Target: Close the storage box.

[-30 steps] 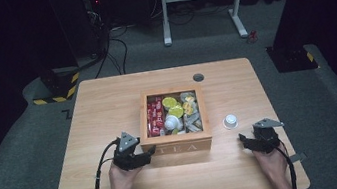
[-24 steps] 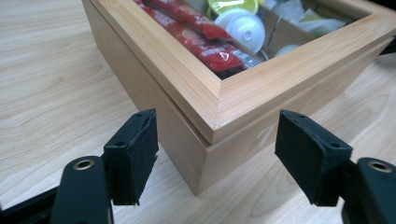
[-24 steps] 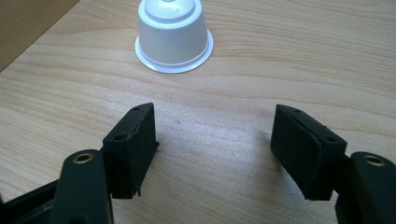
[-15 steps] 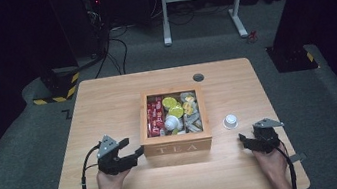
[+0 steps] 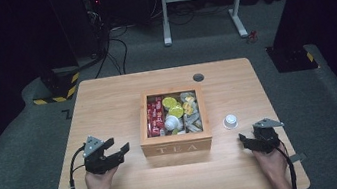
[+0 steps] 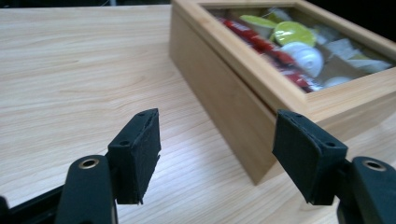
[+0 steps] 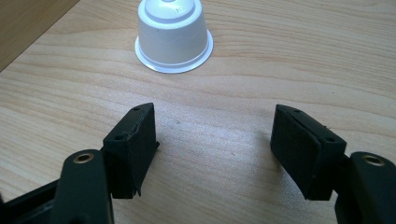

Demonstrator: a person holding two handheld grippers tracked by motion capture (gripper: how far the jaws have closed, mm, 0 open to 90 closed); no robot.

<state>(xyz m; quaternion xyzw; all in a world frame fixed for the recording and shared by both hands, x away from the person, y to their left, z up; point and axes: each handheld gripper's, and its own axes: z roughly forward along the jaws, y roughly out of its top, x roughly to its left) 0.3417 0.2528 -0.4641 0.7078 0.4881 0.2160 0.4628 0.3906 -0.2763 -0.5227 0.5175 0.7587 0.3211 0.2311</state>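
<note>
Resting on the light wooden table [image 5: 107,103], the square wooden tea box [image 5: 177,146] holds red packets, yellow-green capsules and one white capsule. Left gripper [image 5: 114,153] sits just left of the box, its fingers [image 6: 135,154] apart with nothing between them, having just closed slightly. Right gripper [image 5: 245,142] sits with fingers [image 7: 133,149] apart and empty, near the small white plastic capsule [image 7: 173,32] standing upside down beside the box's right wall.
</note>
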